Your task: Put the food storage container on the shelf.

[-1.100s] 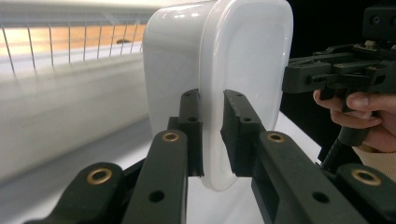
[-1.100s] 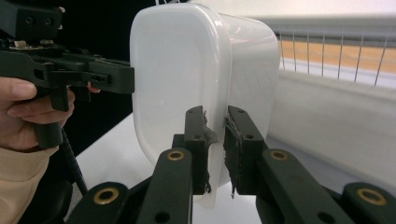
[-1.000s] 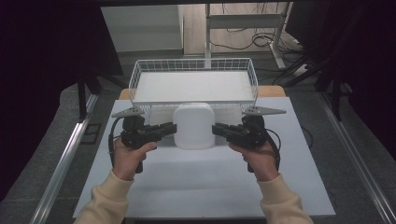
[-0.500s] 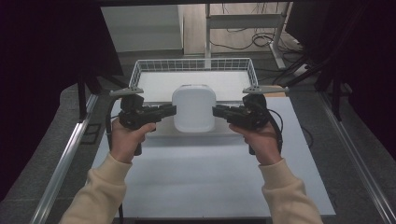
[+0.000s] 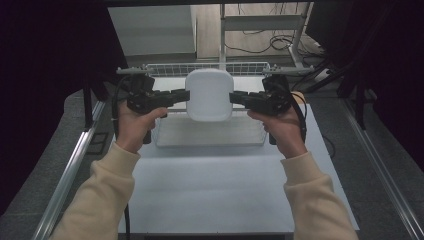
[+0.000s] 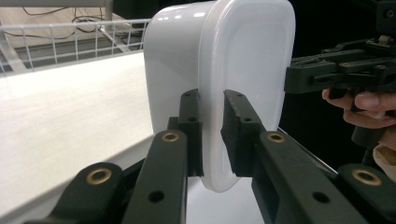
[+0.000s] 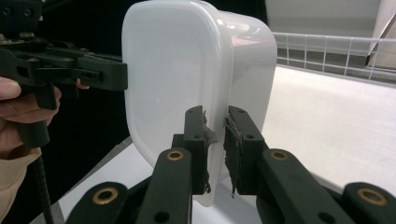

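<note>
A white plastic container (image 5: 209,95) with a lid hangs in the air above the wire basket (image 5: 200,68). My left gripper (image 5: 186,95) is shut on its left rim and my right gripper (image 5: 232,96) on its right rim. In the left gripper view the container (image 6: 243,56) stands on edge, with the rim pinched by the left gripper (image 6: 212,116); the right gripper (image 6: 289,77) holds the far side. In the right gripper view the right gripper (image 7: 215,126) clamps the container (image 7: 187,70) at its rim, and the left gripper (image 7: 121,77) is beyond it.
The basket rests at the far end of a white table (image 5: 215,185). Metal rails (image 5: 75,165) run along both sides of the table. Beyond the basket are a desk frame (image 5: 222,22) and cables on the floor.
Both hands have lifted the container off the table and carried it up and away, over the basket. Both grips look unchanged.
</note>
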